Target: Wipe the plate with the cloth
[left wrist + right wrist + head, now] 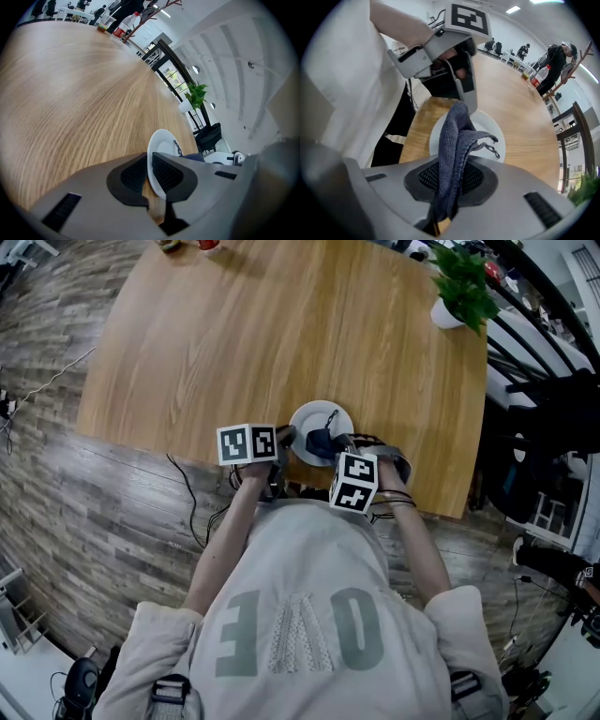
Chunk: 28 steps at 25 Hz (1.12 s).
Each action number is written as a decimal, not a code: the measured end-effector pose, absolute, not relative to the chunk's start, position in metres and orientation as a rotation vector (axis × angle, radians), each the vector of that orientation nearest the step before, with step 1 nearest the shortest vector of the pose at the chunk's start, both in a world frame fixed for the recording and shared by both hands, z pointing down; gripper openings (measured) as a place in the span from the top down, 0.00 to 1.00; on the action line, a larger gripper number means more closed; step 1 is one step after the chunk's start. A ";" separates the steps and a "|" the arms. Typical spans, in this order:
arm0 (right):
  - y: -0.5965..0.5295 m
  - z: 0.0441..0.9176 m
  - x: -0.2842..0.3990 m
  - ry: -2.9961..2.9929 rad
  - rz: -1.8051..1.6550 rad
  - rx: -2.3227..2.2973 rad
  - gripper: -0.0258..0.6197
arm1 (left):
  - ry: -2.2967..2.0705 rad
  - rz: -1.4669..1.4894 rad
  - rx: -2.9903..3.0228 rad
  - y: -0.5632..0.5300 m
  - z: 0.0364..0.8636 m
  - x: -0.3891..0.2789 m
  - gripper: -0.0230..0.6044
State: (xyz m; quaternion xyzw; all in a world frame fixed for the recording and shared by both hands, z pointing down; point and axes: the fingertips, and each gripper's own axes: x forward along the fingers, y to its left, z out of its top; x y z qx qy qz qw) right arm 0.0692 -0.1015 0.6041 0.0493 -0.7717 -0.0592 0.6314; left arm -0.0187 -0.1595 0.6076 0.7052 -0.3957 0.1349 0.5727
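1. We have the left gripper (150,176) clamped on the near rim of the small round white ceramic plate (161,140). One jaw is over the rim and the other under it, and the rest of the plate reaches ahead of the jaws. We judge this grip is there to pin the plate so it cannot slide or spin under the rubbing.

2. The plate sits on the light wooden tabletop (262,343), close to the edge nearest us. That keeps it within easy reach of both grippers. We cannot tell whether the gripped rim is raised off the wood.

3. The right gripper (451,178) is closed on the dark blue-grey woven cloth (457,136). The cloth is bunched between the pads, and a thick fold stands out past the jaw tips. We take the long free end as deliberate: soft fabric, not hard jaw, should meet the plate.

4. Just beyond the right gripper's tips the cloth hangs over the plate's face, and the gripper points steeply down at it. The left gripper sits on the far side of the cloth from it, at the opposite rim, so the two do not collide.

5. We judge the wiping to be starting or in hand. Whether the cloth presses on the plate we cannot say.
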 end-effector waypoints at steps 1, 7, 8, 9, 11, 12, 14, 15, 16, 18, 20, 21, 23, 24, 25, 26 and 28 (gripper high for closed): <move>-0.095 0.603 0.068 -1.768 -0.136 0.096 0.87 | -0.927 0.316 1.653 -0.159 0.608 -0.019 0.90; -0.069 0.596 0.061 -1.787 -0.129 0.025 0.87 | -0.930 0.316 1.653 -0.159 0.606 -0.019 0.90; -0.066 0.597 0.061 -1.791 -0.121 0.014 0.87 | -0.931 0.315 1.654 -0.160 0.606 -0.019 0.90; -0.064 0.597 0.060 -1.794 -0.115 0.007 0.87 | -0.931 0.315 1.655 -0.160 0.606 -0.019 0.90; -0.069 0.595 0.060 -1.805 -0.104 0.020 0.87 | -0.932 0.316 1.657 -0.160 0.607 -0.019 0.90; -0.078 0.593 0.059 -1.816 -0.097 0.048 0.87 | -0.933 0.317 1.658 -0.160 0.607 -0.019 0.90; -0.106 0.586 0.059 -1.835 -0.087 0.134 0.87 | -0.935 0.318 1.659 -0.160 0.607 -0.019 0.90; -0.123 0.583 0.059 -1.838 -0.090 0.182 0.87 | -0.936 0.319 1.660 -0.160 0.607 -0.020 0.90; -0.142 0.580 0.059 -1.834 -0.099 0.226 0.87 | -0.937 0.319 1.660 -0.160 0.608 -0.020 0.90; -0.176 0.576 0.059 -1.813 -0.124 0.293 0.87 | -0.940 0.321 1.661 -0.161 0.608 -0.021 0.90; -0.196 0.577 0.059 -1.793 -0.136 0.323 0.87 | -0.942 0.321 1.661 -0.162 0.608 -0.021 0.90; -0.200 0.579 0.058 -1.787 -0.135 0.326 0.87 | -0.942 0.321 1.661 -0.161 0.608 -0.021 0.90; -0.201 0.585 0.056 -1.783 -0.123 0.319 0.87 | -0.944 0.322 1.660 -0.160 0.608 -0.020 0.90; -0.200 0.589 0.055 -1.780 -0.119 0.312 0.87 | -0.944 0.322 1.660 -0.160 0.608 -0.019 0.90; -0.198 0.593 0.054 -1.773 -0.121 0.305 0.87 | -0.944 0.322 1.659 -0.161 0.608 -0.019 0.90; -0.196 0.596 0.053 -1.764 -0.131 0.300 0.87 | -0.943 0.323 1.659 -0.161 0.608 -0.018 0.90; -0.194 0.599 0.052 -1.745 -0.161 0.295 0.87 | -0.943 0.325 1.661 -0.162 0.608 -0.018 0.90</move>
